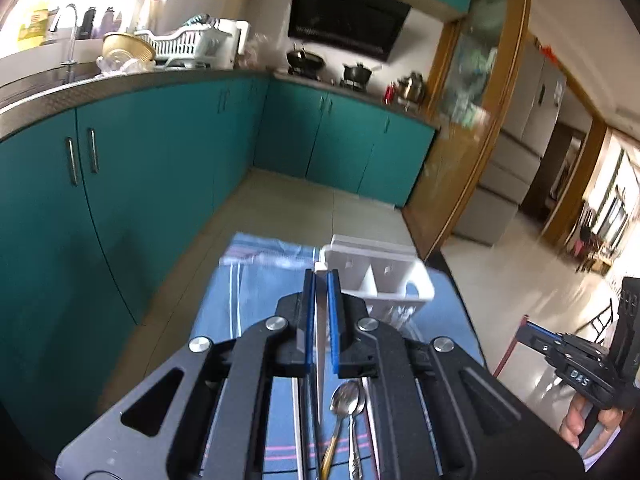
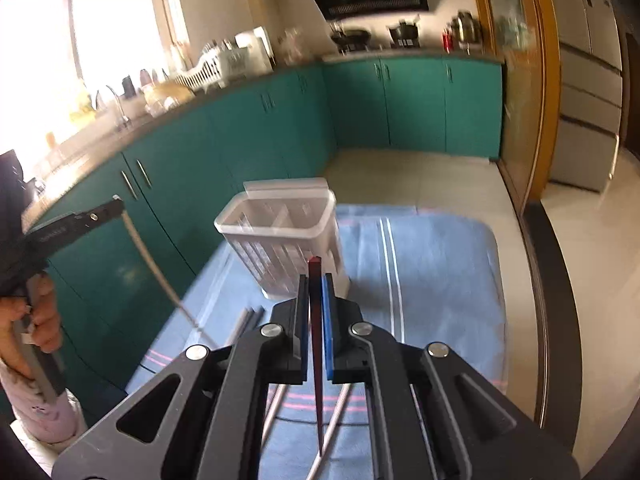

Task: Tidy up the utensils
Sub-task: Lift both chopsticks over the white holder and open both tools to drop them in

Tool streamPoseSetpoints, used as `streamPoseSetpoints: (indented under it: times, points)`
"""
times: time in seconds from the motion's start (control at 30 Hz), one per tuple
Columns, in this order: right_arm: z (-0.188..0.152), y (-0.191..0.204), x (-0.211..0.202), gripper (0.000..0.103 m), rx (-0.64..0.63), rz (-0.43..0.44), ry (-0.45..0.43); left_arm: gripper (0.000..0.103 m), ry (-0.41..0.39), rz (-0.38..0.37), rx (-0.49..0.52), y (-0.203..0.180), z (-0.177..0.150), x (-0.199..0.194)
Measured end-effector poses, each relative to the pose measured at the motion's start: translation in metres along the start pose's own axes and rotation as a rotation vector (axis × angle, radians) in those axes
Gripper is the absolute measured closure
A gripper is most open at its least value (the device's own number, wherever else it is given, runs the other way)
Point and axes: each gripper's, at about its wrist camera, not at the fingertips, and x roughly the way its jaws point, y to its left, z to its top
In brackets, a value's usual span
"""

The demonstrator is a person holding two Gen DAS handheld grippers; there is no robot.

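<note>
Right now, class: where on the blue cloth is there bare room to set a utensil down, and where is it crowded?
Free: the blue striped cloth right of the white slotted plastic utensil holder, out to the cloth's right edge. Crowded: the near strip, where two metal spoons and grey chopsticks lie.

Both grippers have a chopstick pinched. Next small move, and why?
Probably carry both toward the white holder and tip the sticks' lower ends over a compartment. The left gripper is shut on a pale chopstick, the right gripper on a dark red chopstick; the holder looks empty and stands just ahead on the blue cloth.
</note>
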Motion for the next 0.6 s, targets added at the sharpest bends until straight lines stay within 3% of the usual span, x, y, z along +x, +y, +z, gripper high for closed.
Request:
streamPoseSetpoints:
  times: [0.2,0.43,0.6]
  points:
    - [0.045,0.009,-0.03,0.096,-0.015,0.055,-0.123,0.097,-0.088,-0.03,-0.016,-0.008,0.035,-0.015]
    - [0.106,0.013,-0.05,0.096,0.015,0.089,-0.253,0.097,-0.216,-0.075,-0.109,-0.006,0.084,-0.03]
    - [0.144,0.016,-0.054,0.096,0.039,0.045,-0.385,0.097,-0.304,-0.048,-0.164,-0.003,0.11,-0.03]
